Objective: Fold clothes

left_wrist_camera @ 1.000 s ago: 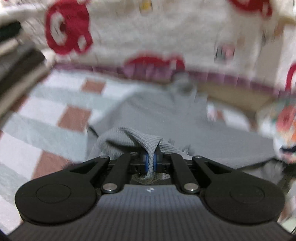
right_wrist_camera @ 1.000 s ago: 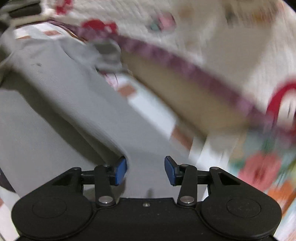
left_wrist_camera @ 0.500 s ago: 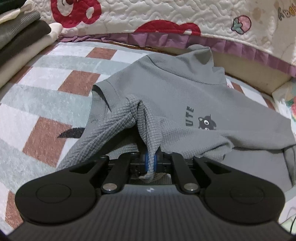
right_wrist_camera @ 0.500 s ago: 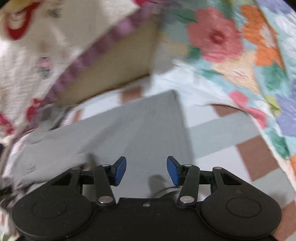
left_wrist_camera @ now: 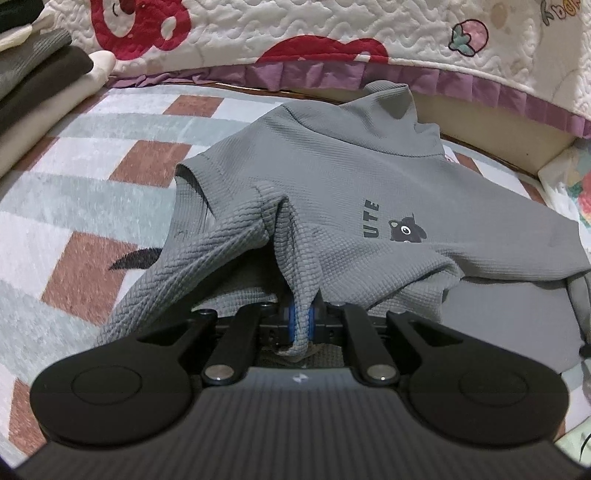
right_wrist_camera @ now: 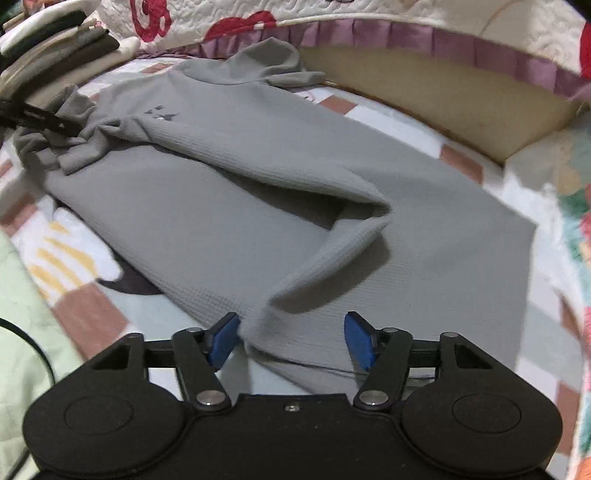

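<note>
A grey waffle-knit shirt [left_wrist_camera: 369, 177] with a small cat print and the letters "UTE" lies partly folded on a checked mat. My left gripper [left_wrist_camera: 301, 319] is shut on a pinched fold of the shirt's edge, lifting it off the mat. In the right wrist view the same grey shirt [right_wrist_camera: 229, 192] spreads across the mat, with a rumpled fold in the middle. My right gripper [right_wrist_camera: 291, 338] stands open over the shirt's near hem, with fabric lying between its blue pads. The left gripper [right_wrist_camera: 37, 118] shows small at the far left, holding bunched cloth.
A stack of folded clothes [left_wrist_camera: 33, 85] sits at the far left. A quilted blanket [left_wrist_camera: 332, 29] with red prints and a purple frill hangs along the back. A floral quilt [right_wrist_camera: 576, 240] borders the right side. Pale green cloth [right_wrist_camera: 22, 332] lies at the near left.
My right gripper swung round from the mat's far edge and now faces the shirt's near hem, still open. My left gripper keeps its hold; its view steadied and drew slightly closer.
</note>
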The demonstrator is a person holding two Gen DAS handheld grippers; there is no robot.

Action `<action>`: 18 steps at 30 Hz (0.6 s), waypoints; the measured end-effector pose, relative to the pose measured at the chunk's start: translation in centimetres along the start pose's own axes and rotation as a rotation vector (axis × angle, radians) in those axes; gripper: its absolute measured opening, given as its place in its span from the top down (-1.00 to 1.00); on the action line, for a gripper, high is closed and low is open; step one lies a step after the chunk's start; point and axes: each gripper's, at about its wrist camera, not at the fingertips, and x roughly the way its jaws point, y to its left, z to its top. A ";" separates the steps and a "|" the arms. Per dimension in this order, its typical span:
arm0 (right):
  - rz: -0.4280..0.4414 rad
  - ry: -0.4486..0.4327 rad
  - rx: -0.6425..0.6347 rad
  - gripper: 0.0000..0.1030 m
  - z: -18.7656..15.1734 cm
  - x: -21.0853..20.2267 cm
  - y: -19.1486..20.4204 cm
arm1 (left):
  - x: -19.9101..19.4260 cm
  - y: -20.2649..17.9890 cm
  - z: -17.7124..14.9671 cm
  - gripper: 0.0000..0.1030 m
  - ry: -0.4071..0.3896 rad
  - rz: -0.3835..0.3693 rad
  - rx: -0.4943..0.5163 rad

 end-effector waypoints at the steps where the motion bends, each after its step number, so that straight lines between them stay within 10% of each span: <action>1: -0.005 0.005 -0.022 0.86 0.1 0.2 0.4 | 0.0 0.0 0.0 0.88 -0.001 -0.002 -0.002; 7: -0.149 -0.139 0.143 0.85 0.1 -2.8 -3.4 | -0.8 -3.7 -1.3 0.91 -0.061 0.100 0.329; 15: -0.265 -0.239 0.120 0.85 2.4 -2.1 -7.1 | -1.9 -3.6 2.5 0.92 -0.150 0.114 0.306; 18: -0.275 -0.243 0.134 0.85 3.3 -0.9 -8.7 | -1.6 -2.1 6.2 0.92 -0.129 -0.004 0.158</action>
